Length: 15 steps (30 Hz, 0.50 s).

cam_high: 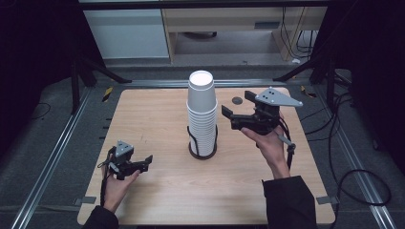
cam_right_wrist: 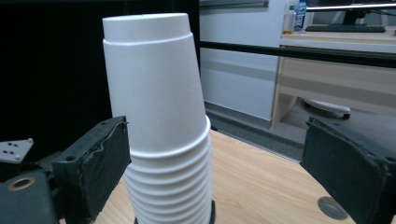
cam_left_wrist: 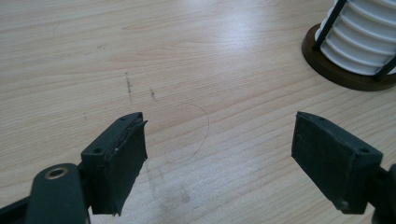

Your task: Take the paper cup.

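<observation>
The person wore dark sleeves [cam_high: 290,200]. Each hand carried a black two-jaw gripper, the left gripper [cam_high: 143,163] and the right gripper [cam_high: 237,106], topped by a grey three-cornered plate [cam_high: 278,98] studded with small screws, with black cable [cam_high: 288,143] trailing.

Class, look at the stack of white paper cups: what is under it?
The stack of cups stands upside down in a dark round holder with thin black uprights, on the wooden table. Whatever sits inside the stack is hidden.
</observation>
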Tool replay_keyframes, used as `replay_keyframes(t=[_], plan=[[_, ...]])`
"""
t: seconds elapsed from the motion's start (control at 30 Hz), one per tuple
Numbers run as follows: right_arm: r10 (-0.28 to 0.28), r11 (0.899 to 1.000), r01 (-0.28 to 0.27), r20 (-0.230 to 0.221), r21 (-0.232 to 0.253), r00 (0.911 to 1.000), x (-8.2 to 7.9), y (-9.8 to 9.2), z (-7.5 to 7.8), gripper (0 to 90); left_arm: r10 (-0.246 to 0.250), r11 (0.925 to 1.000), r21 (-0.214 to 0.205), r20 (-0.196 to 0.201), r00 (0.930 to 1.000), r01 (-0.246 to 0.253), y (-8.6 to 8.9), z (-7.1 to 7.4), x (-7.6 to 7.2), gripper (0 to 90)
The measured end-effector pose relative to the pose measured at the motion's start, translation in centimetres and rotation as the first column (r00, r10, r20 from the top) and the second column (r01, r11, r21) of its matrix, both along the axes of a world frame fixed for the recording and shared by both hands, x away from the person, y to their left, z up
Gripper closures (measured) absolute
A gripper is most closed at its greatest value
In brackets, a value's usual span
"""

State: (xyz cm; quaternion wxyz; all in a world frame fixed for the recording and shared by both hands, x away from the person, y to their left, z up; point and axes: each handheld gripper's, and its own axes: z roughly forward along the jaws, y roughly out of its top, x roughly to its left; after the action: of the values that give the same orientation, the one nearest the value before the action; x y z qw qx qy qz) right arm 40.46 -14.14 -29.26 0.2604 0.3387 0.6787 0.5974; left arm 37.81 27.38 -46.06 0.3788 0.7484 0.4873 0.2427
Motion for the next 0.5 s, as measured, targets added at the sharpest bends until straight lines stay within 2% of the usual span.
replay_keyframes(t=[0.5], plan=[[0.059,0.998,-0.059,0.006,0.002,0.9982,1.2,3.2,0.7,7.0,-0.001,1.0000,0.003,0.008,1.0000,0.001,-0.1,0.0,0.0,17.5]])
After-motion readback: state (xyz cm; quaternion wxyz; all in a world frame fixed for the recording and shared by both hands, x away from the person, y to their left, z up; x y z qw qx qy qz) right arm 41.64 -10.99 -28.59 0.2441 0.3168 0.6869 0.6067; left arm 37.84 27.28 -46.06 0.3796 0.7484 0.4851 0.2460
